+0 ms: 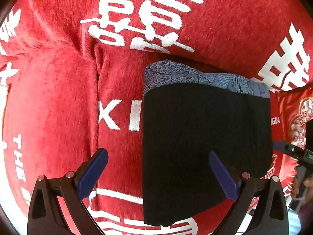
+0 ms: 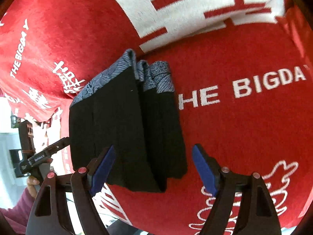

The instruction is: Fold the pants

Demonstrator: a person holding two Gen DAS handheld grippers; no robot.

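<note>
The black pants (image 1: 205, 143) lie folded into a compact rectangle on the red blanket (image 1: 58, 98), with a blue-grey patterned band (image 1: 195, 76) at the far end. My left gripper (image 1: 158, 154) is open and empty, hovering above the pants' left edge. In the right wrist view the folded pants (image 2: 127, 137) lie ahead, layered, with the patterned band (image 2: 156, 78) on top. My right gripper (image 2: 153, 152) is open and empty above their near right edge. The left gripper (image 2: 47, 152) shows at the left of that view; the right gripper (image 1: 293, 152) at the right edge of the left view.
The red blanket (image 2: 234, 127) has white Chinese characters and "THE BIGDAY" lettering and covers the whole surface. A red embroidered cushion (image 1: 295, 117) lies to the right of the pants. A pale floor and dark furniture (image 2: 11, 141) lie past the blanket's left edge.
</note>
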